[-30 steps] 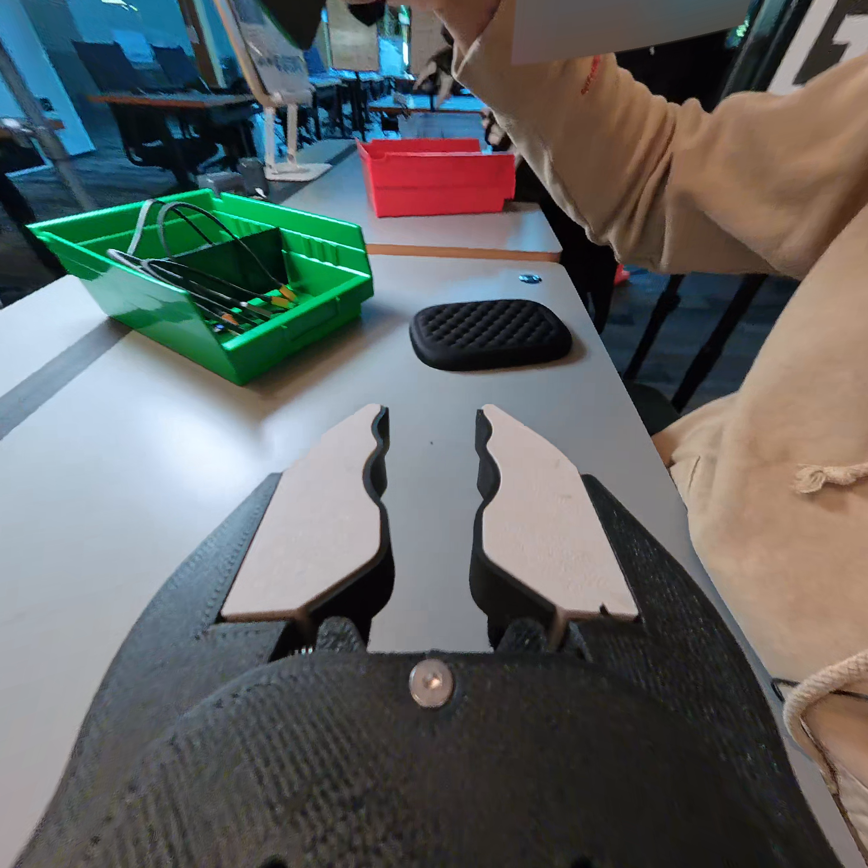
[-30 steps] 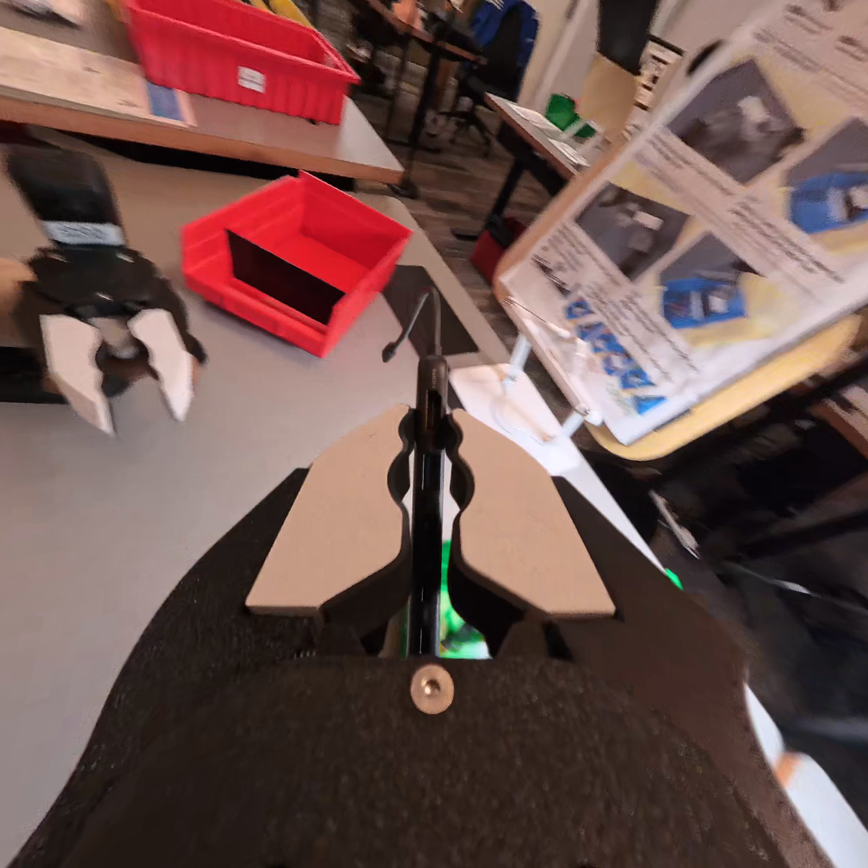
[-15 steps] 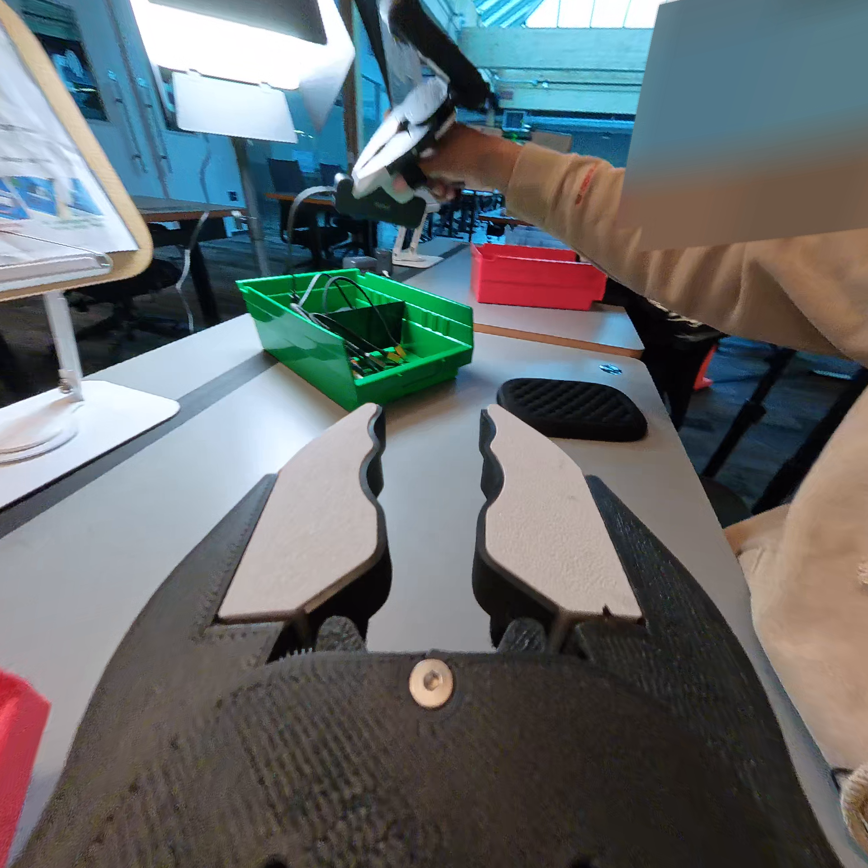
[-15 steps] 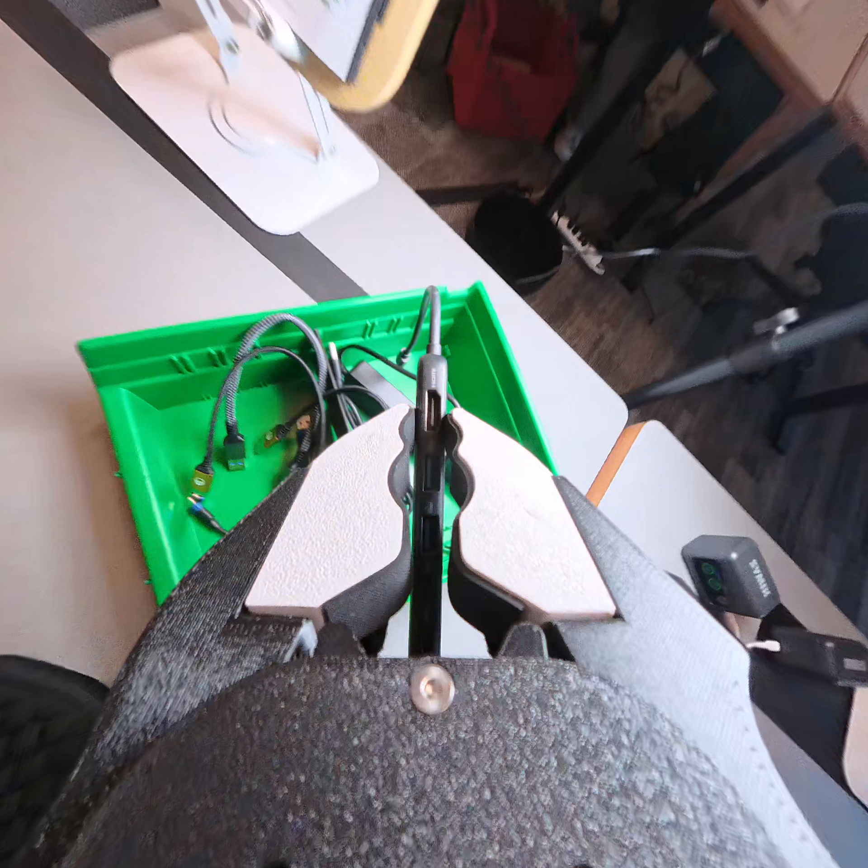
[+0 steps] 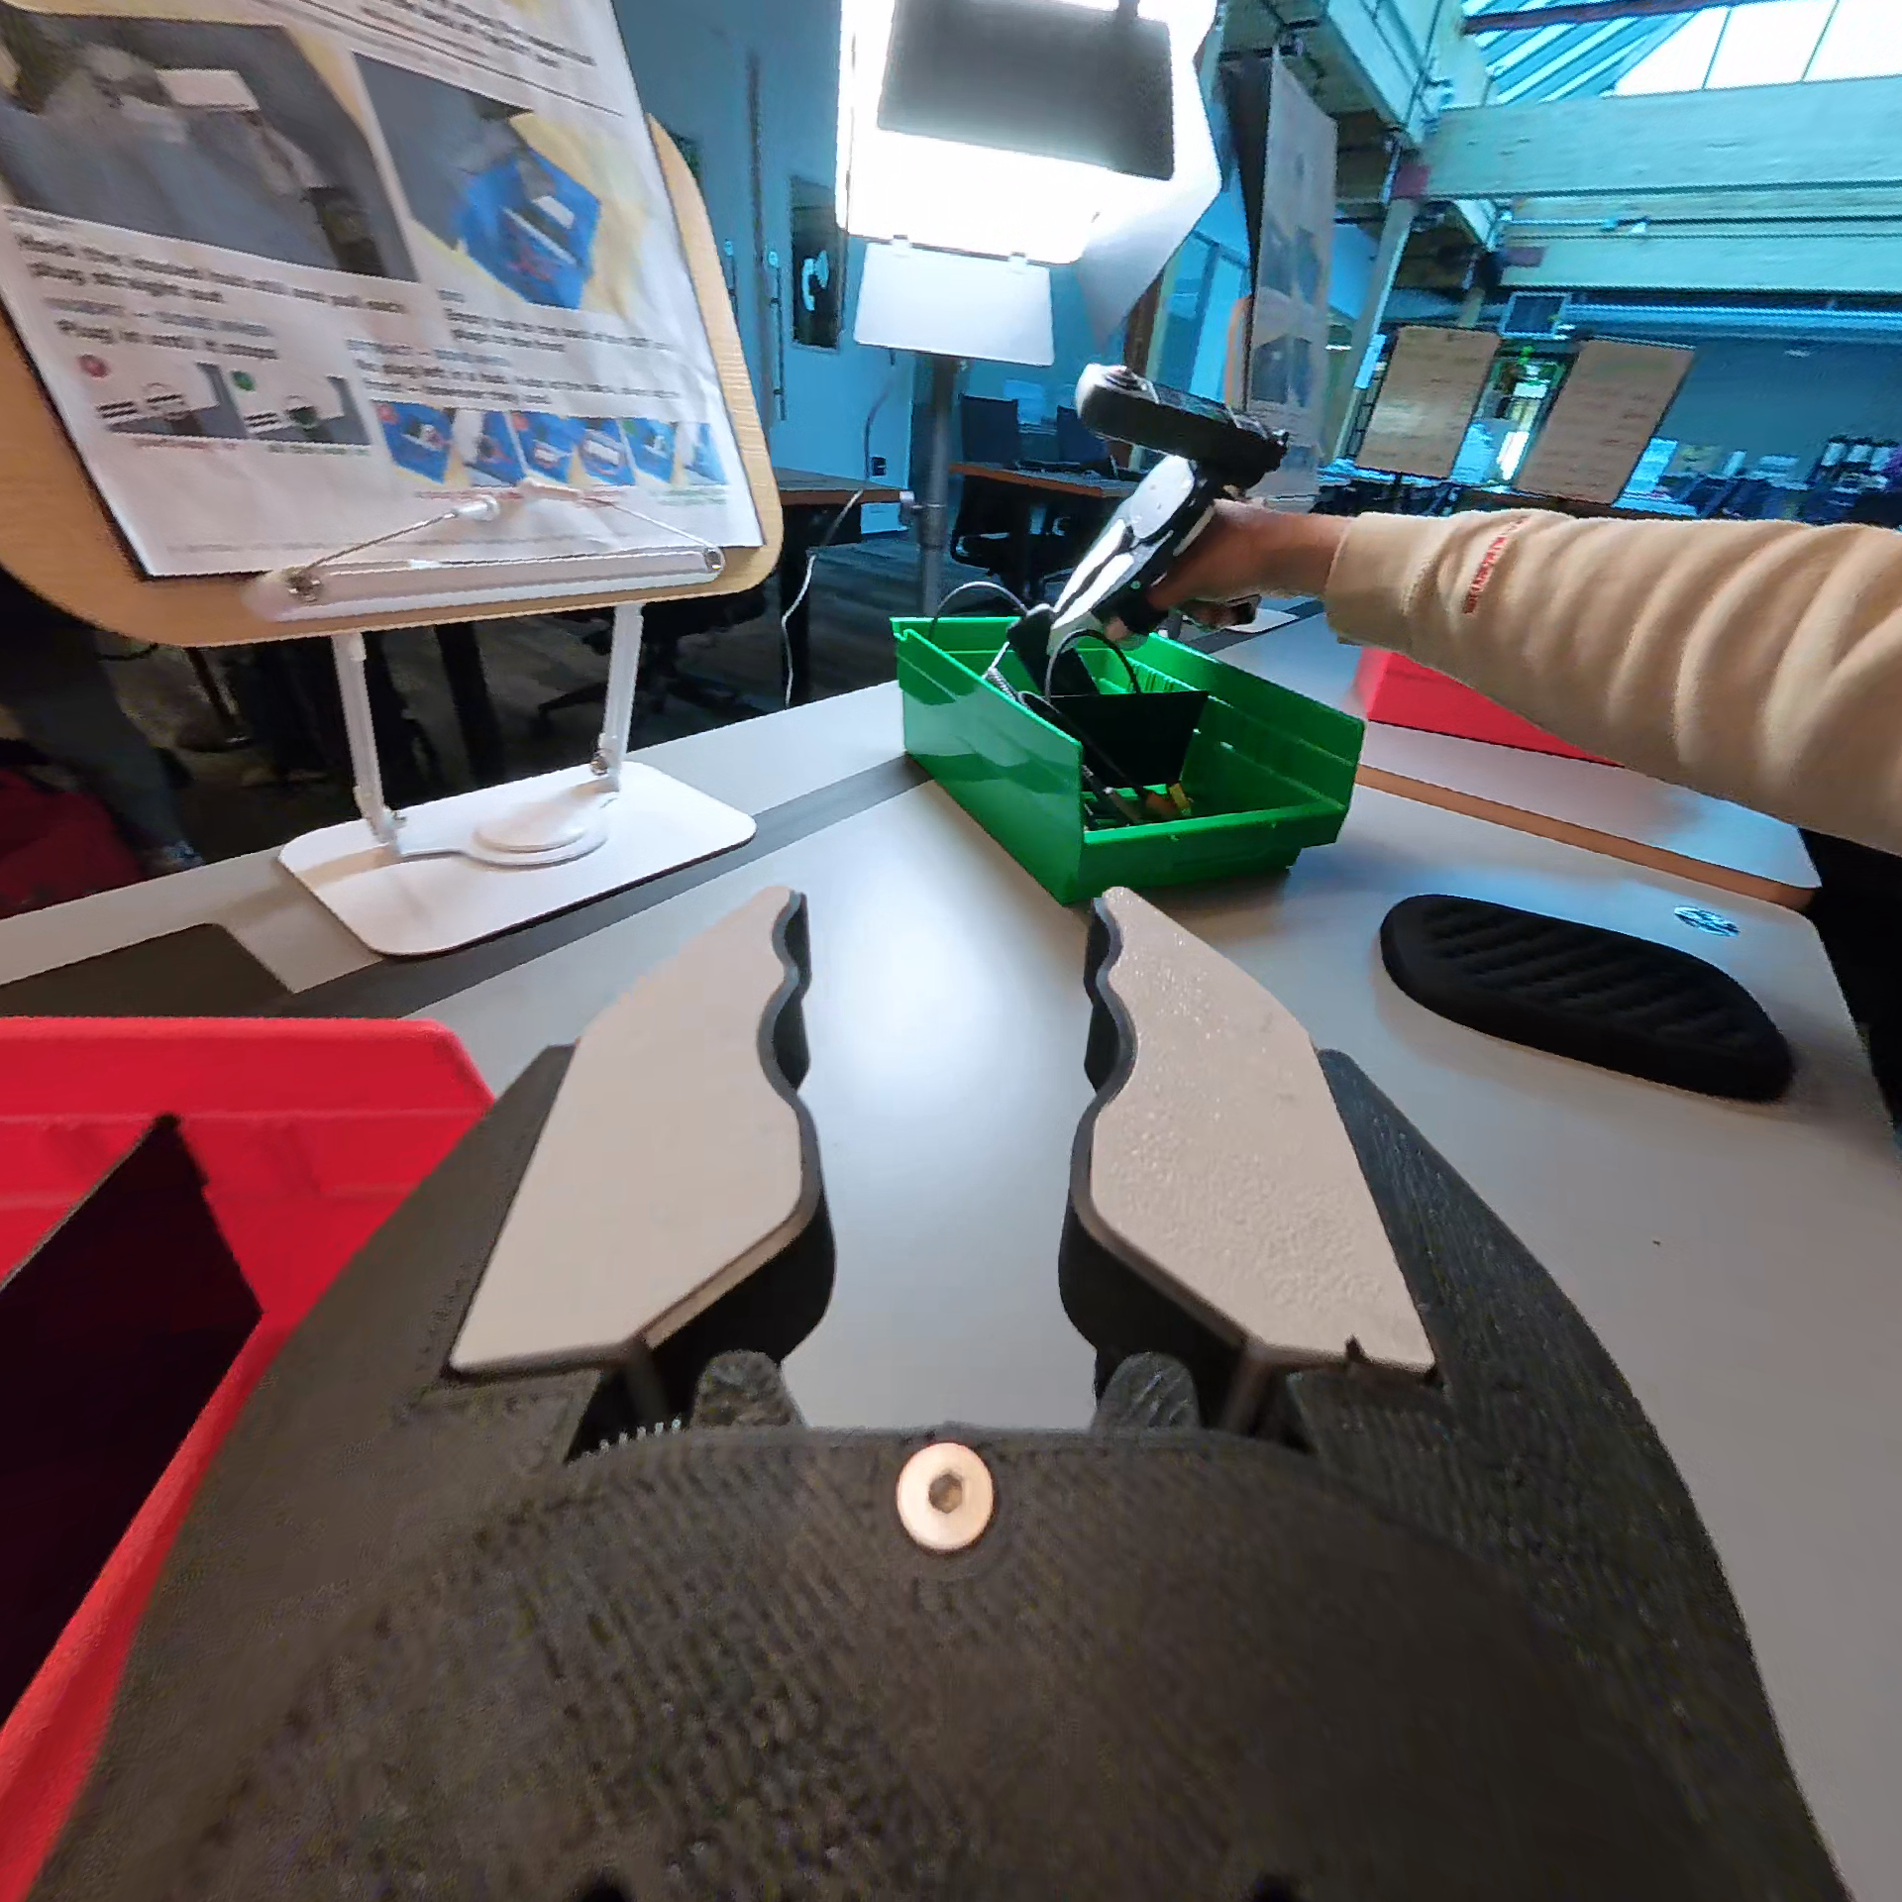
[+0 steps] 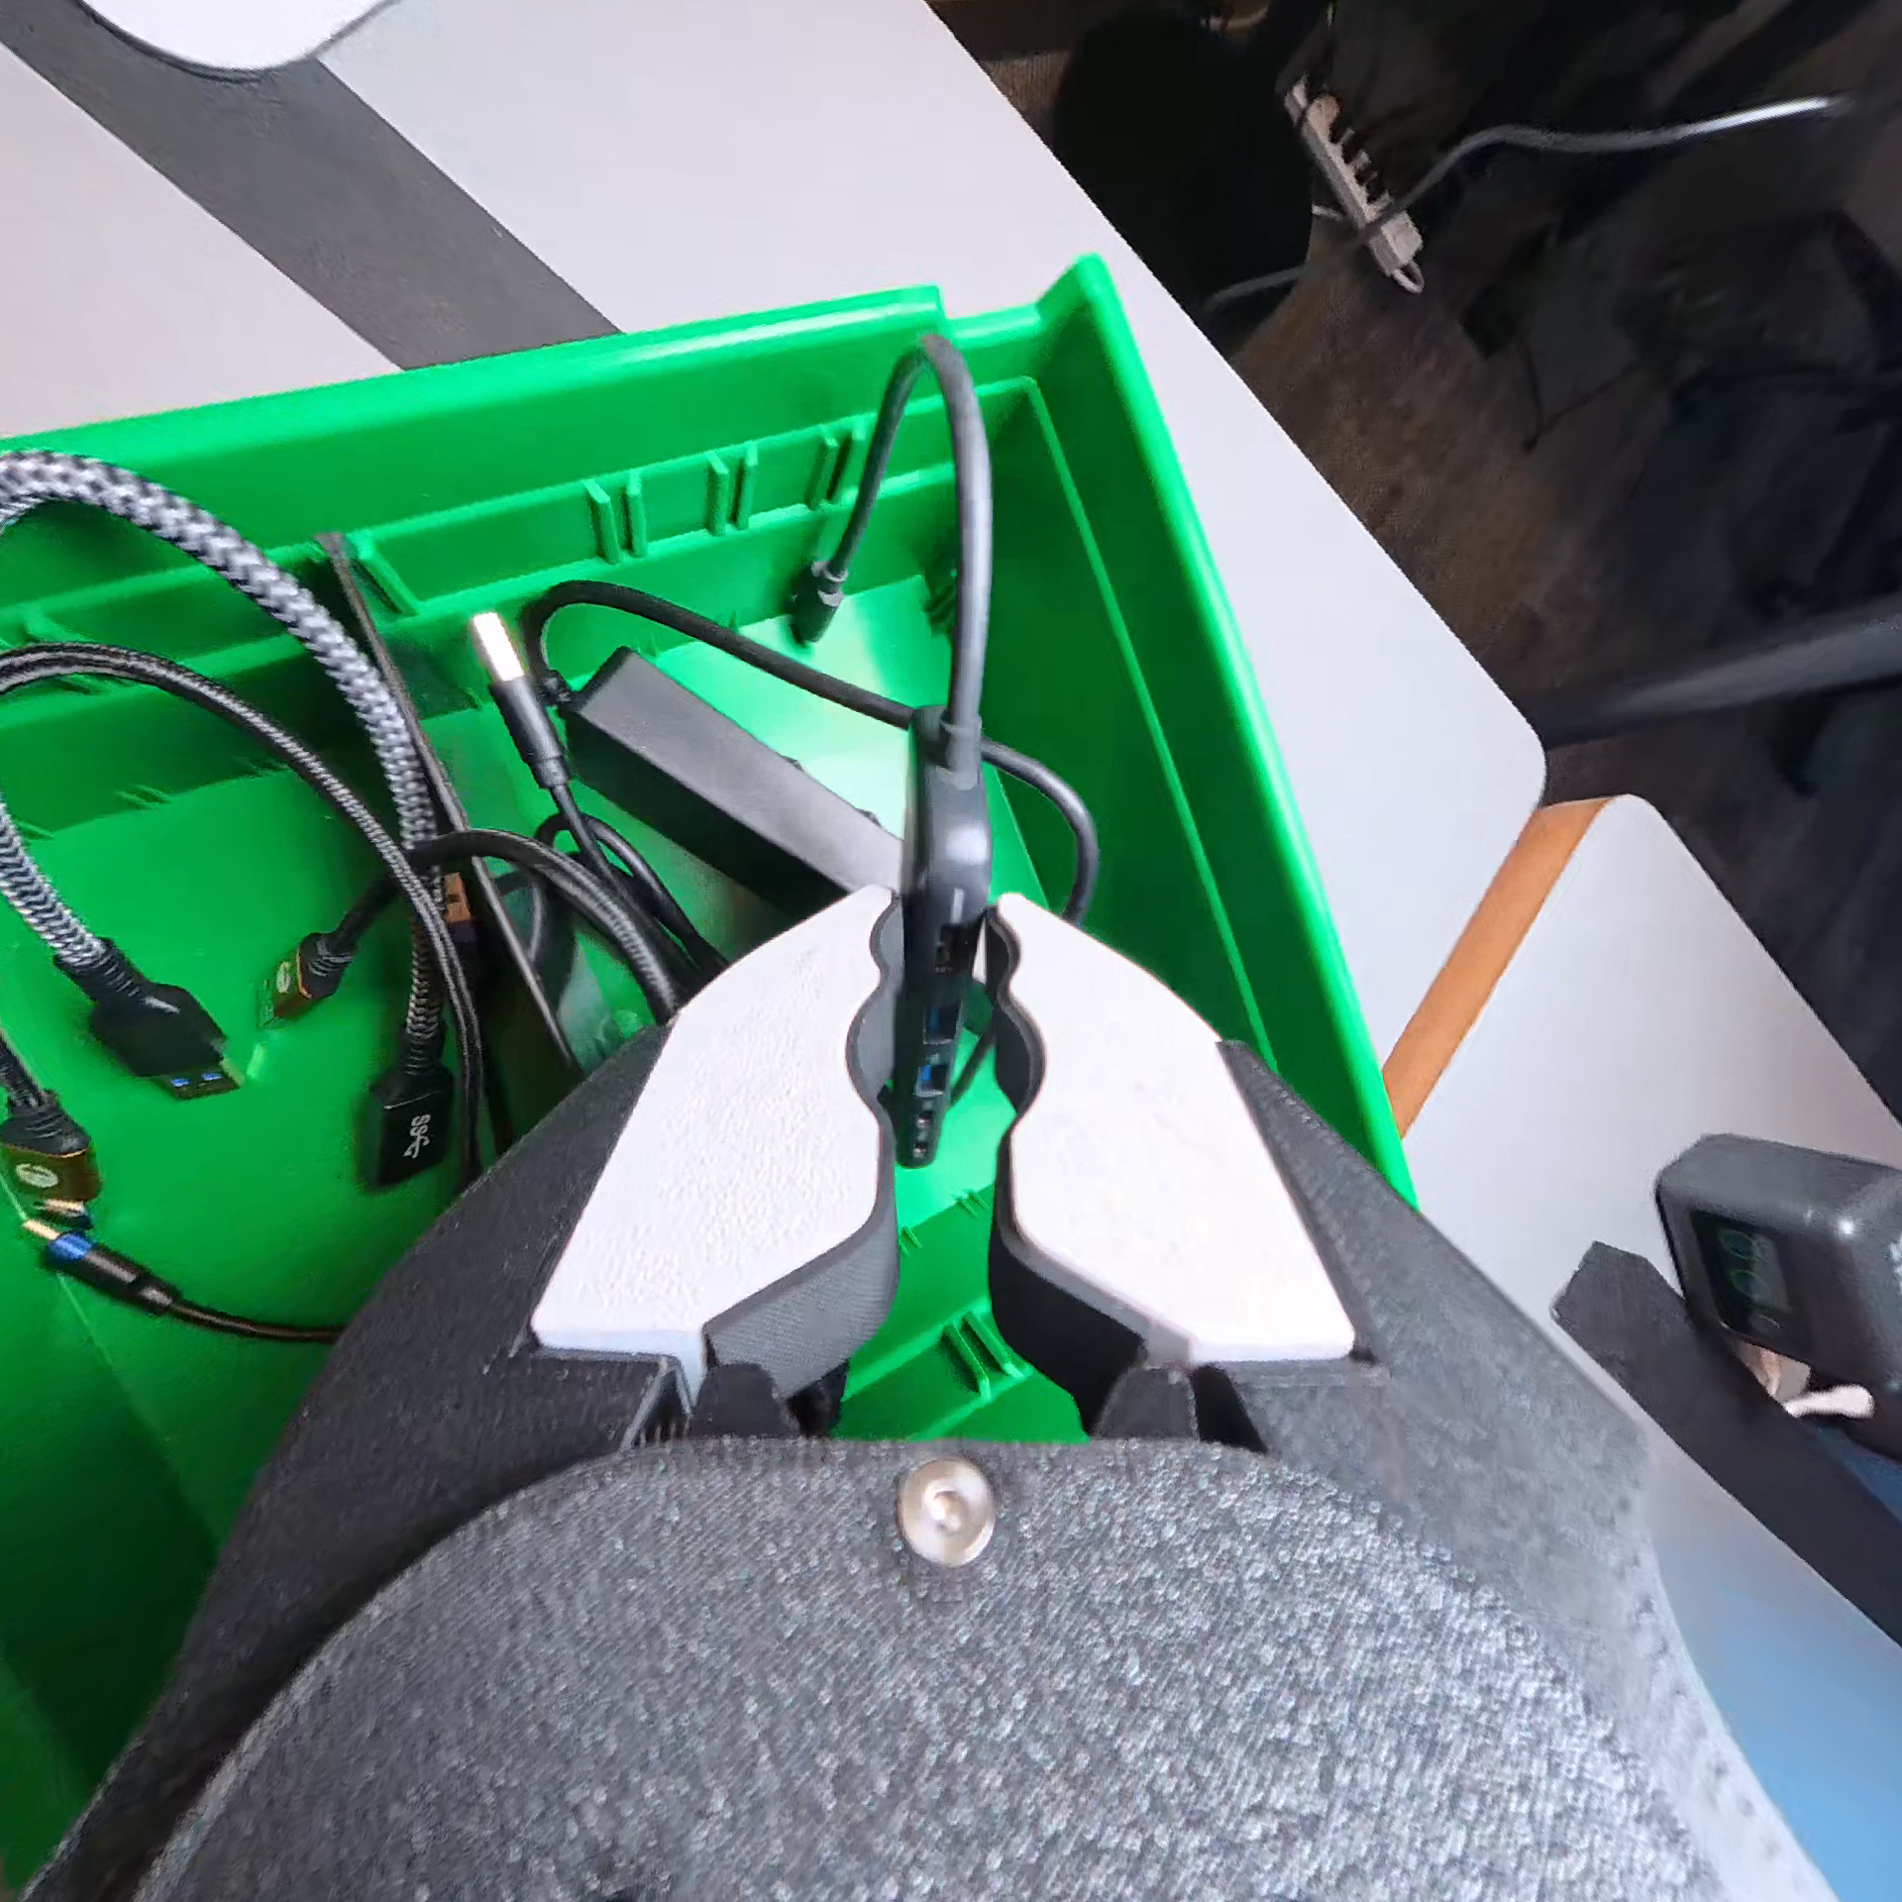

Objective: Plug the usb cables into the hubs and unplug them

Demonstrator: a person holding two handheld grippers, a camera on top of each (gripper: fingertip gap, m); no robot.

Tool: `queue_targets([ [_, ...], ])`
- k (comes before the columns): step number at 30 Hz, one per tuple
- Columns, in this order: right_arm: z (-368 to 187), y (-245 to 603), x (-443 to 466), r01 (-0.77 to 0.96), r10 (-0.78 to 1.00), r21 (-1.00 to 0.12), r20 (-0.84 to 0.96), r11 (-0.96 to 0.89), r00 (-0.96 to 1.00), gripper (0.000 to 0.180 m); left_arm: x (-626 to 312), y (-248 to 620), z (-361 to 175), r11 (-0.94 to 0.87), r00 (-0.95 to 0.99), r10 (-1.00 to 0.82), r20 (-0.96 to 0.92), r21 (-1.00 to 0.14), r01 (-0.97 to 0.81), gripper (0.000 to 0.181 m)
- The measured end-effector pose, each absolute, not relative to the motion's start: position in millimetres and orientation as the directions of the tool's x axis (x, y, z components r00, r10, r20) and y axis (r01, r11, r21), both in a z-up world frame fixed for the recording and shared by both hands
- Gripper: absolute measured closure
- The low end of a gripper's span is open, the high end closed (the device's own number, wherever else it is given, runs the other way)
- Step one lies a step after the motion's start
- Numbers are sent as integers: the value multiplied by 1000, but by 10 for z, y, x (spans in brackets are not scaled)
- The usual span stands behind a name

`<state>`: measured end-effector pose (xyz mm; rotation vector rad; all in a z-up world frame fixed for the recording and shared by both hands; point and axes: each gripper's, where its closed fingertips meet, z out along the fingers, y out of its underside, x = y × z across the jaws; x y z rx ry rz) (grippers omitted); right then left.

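Observation:
In the right wrist view my right gripper is shut on a thin dark USB hub, held edge-on at the fingertips over the green bin. The hub's short black cable loops up and back down. The bin holds another dark hub, a braided cable and several USB plugs. In the left wrist view my left gripper is open and empty, low over the grey table. There the right gripper reaches into the green bin.
A red bin sits close at my left gripper's left. A document stand on a white base is at the back left. A black ribbed pad lies at the right. A second red bin is behind the sleeve. A small grey device sits right of the green bin.
My right gripper swung over the green bin and came down close to it; the hub now sits farther out between the fingers. My left gripper turned left, bringing the red bin and stand into view.

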<state>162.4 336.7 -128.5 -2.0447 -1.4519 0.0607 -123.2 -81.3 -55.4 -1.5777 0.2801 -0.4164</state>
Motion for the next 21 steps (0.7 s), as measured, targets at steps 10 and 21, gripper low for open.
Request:
queue_targets([
  [10,-233,2617,1433,670,880,-743,321,5,349,141,-1455,-760,-641,-115,928,-352,122,-990,86,124],
  [21,-1788,1269,1547,952,907,-254,418,171,-51,122,-2266,-628,-1286,-523,988,-140,59,-852,-23,121],
])
